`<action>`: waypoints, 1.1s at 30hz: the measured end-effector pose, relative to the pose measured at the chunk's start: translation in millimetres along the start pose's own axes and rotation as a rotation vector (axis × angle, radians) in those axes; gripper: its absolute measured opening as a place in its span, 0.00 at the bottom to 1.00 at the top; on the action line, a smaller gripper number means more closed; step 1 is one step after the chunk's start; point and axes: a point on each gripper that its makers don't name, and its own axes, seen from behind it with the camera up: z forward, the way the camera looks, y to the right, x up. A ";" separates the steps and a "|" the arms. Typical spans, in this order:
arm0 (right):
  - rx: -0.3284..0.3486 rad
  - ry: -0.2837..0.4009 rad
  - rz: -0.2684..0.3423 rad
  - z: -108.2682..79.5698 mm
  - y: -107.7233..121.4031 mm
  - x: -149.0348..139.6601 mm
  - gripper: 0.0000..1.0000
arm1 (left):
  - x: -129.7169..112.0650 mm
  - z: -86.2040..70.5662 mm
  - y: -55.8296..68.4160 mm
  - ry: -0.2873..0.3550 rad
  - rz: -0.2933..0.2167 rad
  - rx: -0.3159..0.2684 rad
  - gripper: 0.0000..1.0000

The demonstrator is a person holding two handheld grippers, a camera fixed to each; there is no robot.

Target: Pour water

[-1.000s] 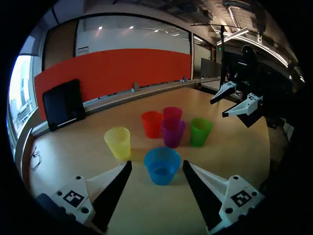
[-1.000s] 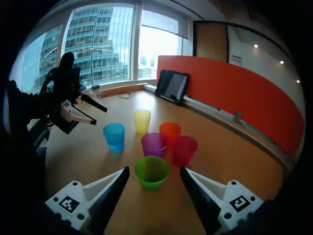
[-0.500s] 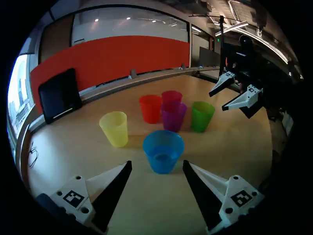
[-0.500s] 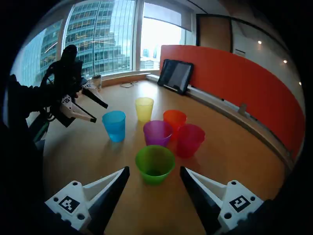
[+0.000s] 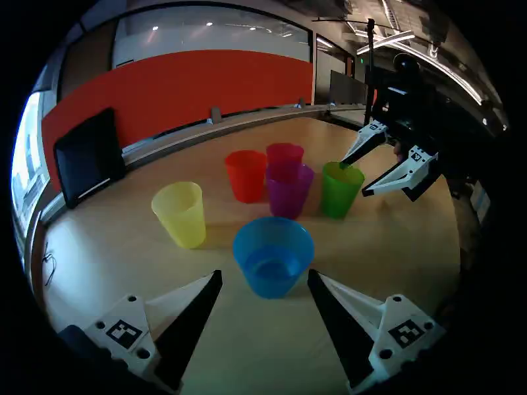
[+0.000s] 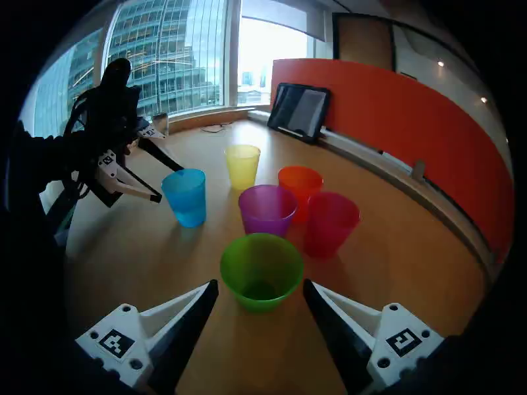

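Left tool (image 5: 263, 272) open wide, gripping nothing. Blue cup (image 5: 273, 257) stood upright on the table (image 5: 408, 250) just ahead of it, centred between the two fingertips, with a gap on each side. A darker patch at the bottom of the cup was probably water.

Right tool (image 6: 260, 283) likewise spread wide and empty, lined up on the green cup (image 6: 261, 270), which sat upright between its tips, untouched. I could not tell whether there was any water in it.

Judged step: taking hold of the cups ahead of the pour. To do it well, bring the fingers level with the mid-wall, then close gently, since thin plastic would likely buckle. Keep the blue cup upright on the lift, then tip it slowly over the receiving rim.

Surroundings: purple cup (image 6: 267, 209) just behind the green one, close enough to be knocked. Red cup (image 6: 329, 224) and orange cup (image 6: 300, 187) packed in beside it. Yellow cup (image 5: 180, 214) near the blue one, on its left in the left gripper view, leaving the finger on that side little room. A dark tablet (image 6: 301, 112) leaned against the table's far edge, well clear.
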 end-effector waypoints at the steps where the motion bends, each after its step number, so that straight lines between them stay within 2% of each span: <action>1: 0.002 -0.002 0.001 2.2 -0.3 -0.1 1.00 | 0.0 1.7 0.5 -0.002 0.002 -0.003 0.97; 8: 0.016 -0.006 0.002 16.1 -1.7 1.6 1.00 | 1.7 14.4 3.9 -0.010 0.012 -0.023 0.97; 17: 0.024 -0.005 0.004 20.8 -2.4 5.9 1.00 | 12.5 25.6 7.3 0.001 0.022 -0.042 0.97; 25: 0.026 -0.003 0.004 20.7 -2.0 5.8 1.00 | 13.2 29.6 7.9 -0.004 0.012 -0.052 0.89; 33: 0.028 0.000 0.007 21.0 -2.1 6.3 1.00 | 12.7 30.4 6.9 -0.004 0.003 -0.051 0.87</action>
